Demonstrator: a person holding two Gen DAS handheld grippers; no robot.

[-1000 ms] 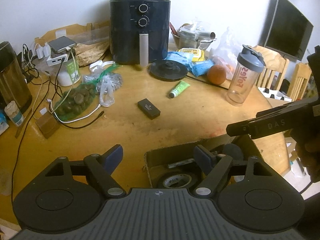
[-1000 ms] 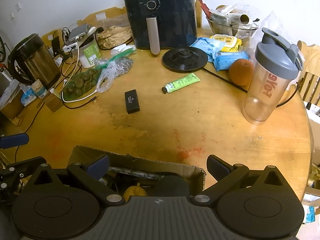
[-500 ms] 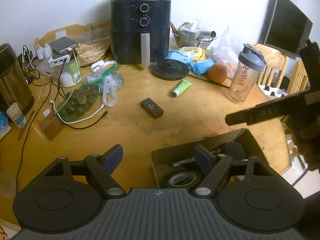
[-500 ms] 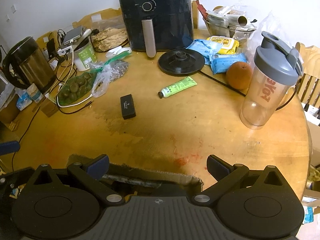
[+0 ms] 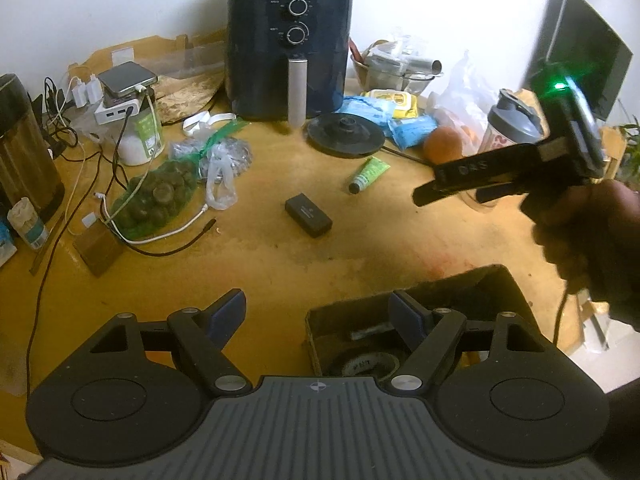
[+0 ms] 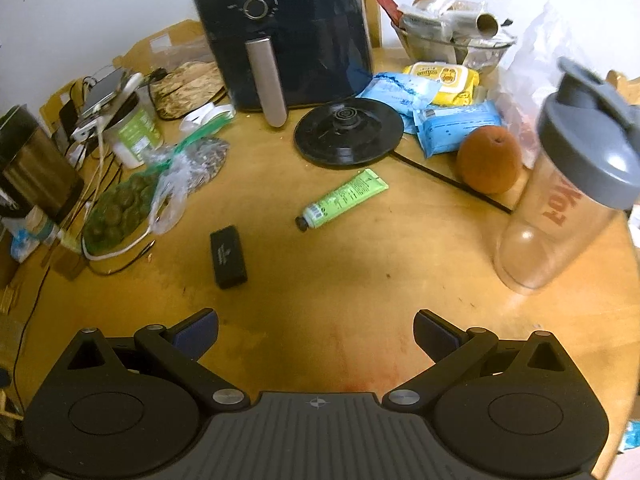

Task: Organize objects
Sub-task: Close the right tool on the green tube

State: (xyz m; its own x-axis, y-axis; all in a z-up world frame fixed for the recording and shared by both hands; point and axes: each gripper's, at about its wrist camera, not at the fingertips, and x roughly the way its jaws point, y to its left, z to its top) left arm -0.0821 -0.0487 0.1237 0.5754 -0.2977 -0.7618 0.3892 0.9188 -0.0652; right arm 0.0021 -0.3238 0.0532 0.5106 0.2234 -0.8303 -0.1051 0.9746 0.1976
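Observation:
A small black box [image 5: 308, 216] [image 6: 227, 256] and a green tube [image 5: 368, 175] [image 6: 342, 199] lie on the round wooden table [image 6: 360, 288]. A cardboard box [image 5: 508, 280] holding a tape roll [image 5: 362, 364] sits at the near edge in the left wrist view. My left gripper [image 5: 318, 314] is open and empty, its right finger over the cardboard box. My right gripper [image 6: 316, 332] is open and empty above bare table, nearer than the black box and tube. It also shows from the side in the left wrist view [image 5: 424, 196].
A black air fryer [image 6: 280, 32] stands at the back. A kettle base [image 6: 348, 130], blue packets [image 6: 456, 126], an orange [image 6: 489, 159] and a shaker bottle [image 6: 560, 200] are at right. Bags of produce [image 6: 120, 208], cables, a kettle [image 6: 32, 164] and a tub [image 6: 134, 132] crowd the left.
My right gripper has moved forward and up over the table, leaving the cardboard box behind; the box no longer shows in its view. My left gripper has drawn back slightly.

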